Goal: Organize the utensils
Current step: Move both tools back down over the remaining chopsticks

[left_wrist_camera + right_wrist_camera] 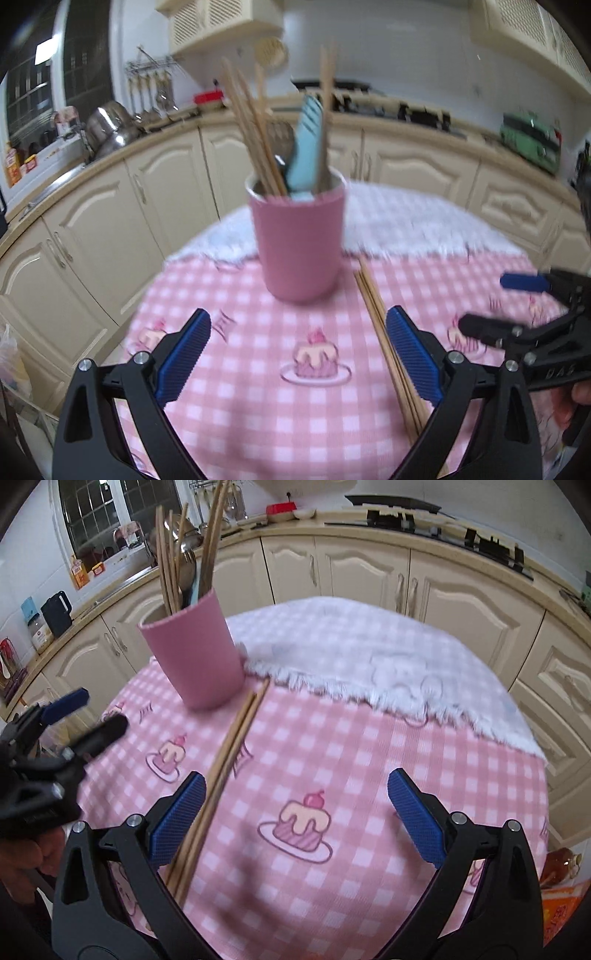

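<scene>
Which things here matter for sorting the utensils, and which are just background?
Job:
- pink cup holding utensils
- loose chopsticks on the cloth
- left claw, right claw, both open

Background:
- kettle
- steel pot
- red box

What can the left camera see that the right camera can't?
Only the left camera shows the green box on the counter and the big metal pot by the sink. Only the right camera shows the black kettle and the window. Both show the pink cup full of utensils, the loose chopsticks lying on the checked tablecloth, and the cake picture. Both grippers, left and right, are open and empty.
</scene>
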Motion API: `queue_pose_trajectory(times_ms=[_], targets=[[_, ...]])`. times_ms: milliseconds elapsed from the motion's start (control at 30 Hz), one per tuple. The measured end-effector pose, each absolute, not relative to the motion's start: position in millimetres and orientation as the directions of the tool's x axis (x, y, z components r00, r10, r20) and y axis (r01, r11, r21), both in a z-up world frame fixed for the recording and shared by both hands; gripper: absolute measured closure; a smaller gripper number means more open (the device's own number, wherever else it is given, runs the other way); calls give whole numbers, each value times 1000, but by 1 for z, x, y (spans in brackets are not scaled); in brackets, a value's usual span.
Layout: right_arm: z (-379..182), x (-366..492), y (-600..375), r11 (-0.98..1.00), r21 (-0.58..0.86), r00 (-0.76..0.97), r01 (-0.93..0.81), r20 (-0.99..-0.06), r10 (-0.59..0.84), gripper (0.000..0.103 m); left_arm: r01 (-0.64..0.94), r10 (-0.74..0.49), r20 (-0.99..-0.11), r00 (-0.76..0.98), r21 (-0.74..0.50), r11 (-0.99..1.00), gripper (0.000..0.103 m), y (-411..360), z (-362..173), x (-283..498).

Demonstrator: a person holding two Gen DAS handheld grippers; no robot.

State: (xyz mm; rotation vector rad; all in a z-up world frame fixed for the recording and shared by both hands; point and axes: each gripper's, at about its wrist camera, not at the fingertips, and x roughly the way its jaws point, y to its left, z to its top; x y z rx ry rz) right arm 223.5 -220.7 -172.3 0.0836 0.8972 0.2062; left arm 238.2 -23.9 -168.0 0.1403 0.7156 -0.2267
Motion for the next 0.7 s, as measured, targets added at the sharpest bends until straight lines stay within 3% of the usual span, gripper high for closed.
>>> queue_pose_trajectory(times_ms=[567, 700], targets=[[-190, 226, -234, 977, 180, 562, -111, -799, 211, 6, 331, -163, -789, 592, 54, 942, 9, -57, -222, 253], [-193, 228, -231, 976, 182, 553, -117, -805, 216, 6, 305, -118, -806, 581, 81, 949, 9, -54, -227, 258]])
